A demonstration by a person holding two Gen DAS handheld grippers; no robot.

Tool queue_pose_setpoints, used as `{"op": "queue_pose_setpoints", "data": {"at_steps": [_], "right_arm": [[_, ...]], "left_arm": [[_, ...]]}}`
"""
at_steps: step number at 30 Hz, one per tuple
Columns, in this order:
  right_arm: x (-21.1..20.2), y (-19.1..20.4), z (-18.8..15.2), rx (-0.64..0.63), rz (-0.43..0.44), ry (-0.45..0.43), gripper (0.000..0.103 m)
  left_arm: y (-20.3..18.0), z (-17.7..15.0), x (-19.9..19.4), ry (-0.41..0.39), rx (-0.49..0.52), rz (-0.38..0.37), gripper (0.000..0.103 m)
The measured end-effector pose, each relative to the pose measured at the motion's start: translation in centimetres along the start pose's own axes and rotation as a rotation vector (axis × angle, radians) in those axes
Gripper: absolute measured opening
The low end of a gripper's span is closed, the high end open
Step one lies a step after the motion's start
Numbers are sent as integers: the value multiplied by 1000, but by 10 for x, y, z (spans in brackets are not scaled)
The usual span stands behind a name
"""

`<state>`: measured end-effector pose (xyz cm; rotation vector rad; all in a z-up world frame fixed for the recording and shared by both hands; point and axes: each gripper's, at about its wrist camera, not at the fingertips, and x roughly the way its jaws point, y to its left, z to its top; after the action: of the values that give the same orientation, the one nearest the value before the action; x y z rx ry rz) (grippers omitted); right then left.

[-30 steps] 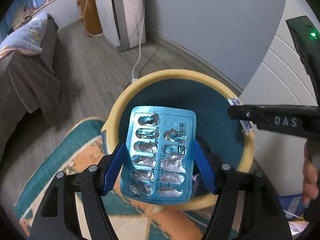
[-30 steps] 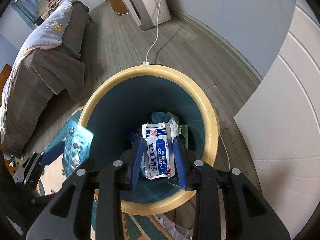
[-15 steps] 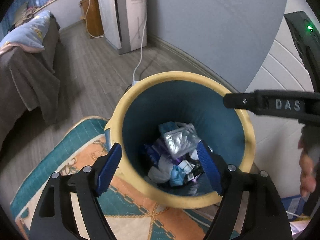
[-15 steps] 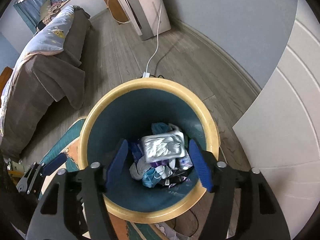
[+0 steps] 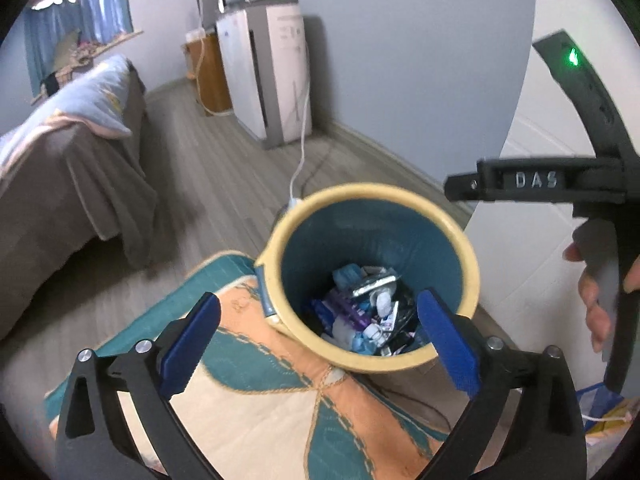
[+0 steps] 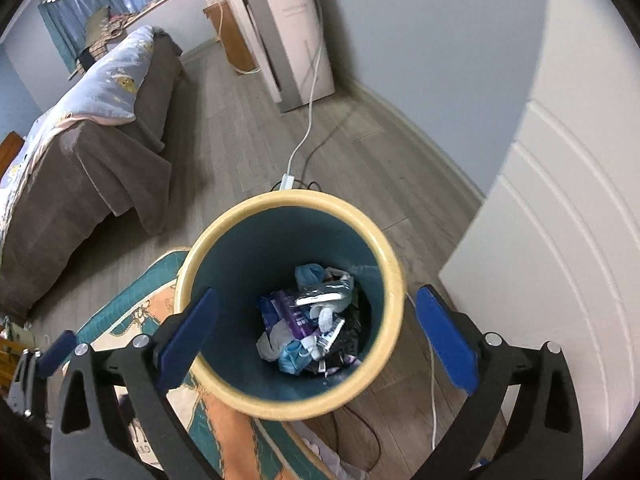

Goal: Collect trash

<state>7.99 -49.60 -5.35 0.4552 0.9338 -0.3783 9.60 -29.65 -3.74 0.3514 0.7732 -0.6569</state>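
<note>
Left gripper (image 5: 318, 336) wide apart, holding nothing. Right gripper (image 6: 316, 338) wide apart too, above round yellow-rimmed teal bin (image 6: 384, 264). Trash pile (image 6: 312, 328) sits at bin bottom; shiny silver packet (image 6: 324, 294), maybe foil, on top.

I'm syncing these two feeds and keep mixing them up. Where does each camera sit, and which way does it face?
Left wrist: on the left gripper, tilted down at the trash bin and rug; shows its open blue fingers, the right gripper and a hand.
Right wrist: on the right gripper, more directly above the trash bin; shows its open fingers, with the left gripper at the edge.
Shared: bin, trash pile, bed, white appliance.
</note>
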Motion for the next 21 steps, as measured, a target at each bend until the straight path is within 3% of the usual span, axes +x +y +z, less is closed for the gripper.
{"op": "queue_pose_setpoints", "data": {"at_steps": [9, 16, 21], "right_arm": [[-74, 23, -48, -117, -58, -98, 97], [-112, 28, -79, -143, -78, -161, 97], [-114, 27, -93, -131, -94, -138, 97]], "left_arm": [[17, -12, -79, -76, -97, 48, 98], [33, -29, -105, -47, -257, 52, 98], [30, -38, -110, -59, -209, 116, 98]]}}
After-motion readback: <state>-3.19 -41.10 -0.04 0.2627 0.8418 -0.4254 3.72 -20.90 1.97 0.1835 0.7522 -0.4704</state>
